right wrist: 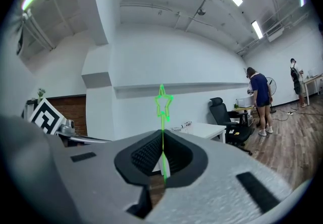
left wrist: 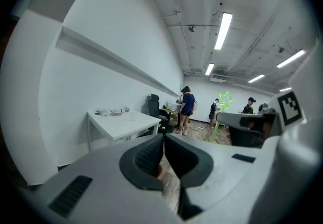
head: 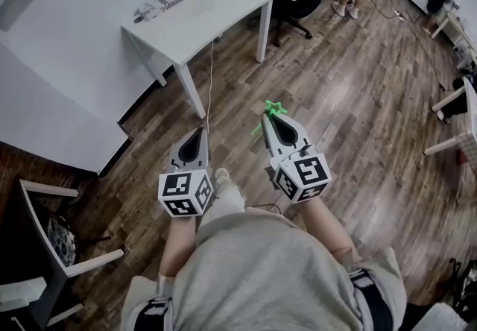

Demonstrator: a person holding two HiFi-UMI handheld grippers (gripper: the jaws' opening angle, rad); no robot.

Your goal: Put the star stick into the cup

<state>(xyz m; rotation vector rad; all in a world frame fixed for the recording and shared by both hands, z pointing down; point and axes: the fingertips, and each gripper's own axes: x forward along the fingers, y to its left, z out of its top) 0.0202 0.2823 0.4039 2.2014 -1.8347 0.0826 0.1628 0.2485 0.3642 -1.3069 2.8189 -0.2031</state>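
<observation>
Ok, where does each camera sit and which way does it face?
Head view: on the person's head, facing steeply down at the floor; arms, left gripper, right gripper show.
Left gripper view: on that gripper, along its shut fingers toward the white table.
Right gripper view: on that gripper, along fingers shut on the star stick.
All three share the white table and star stick.

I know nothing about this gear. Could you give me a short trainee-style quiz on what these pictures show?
1. True or false: the left gripper holds the star stick.
2. The star stick is: A red, B green, C blue.
3. Are the left gripper's jaws apart or together?
Key: 1 false, the right gripper is shut on it. 2 B. 3 together, with nothing between them.
</observation>
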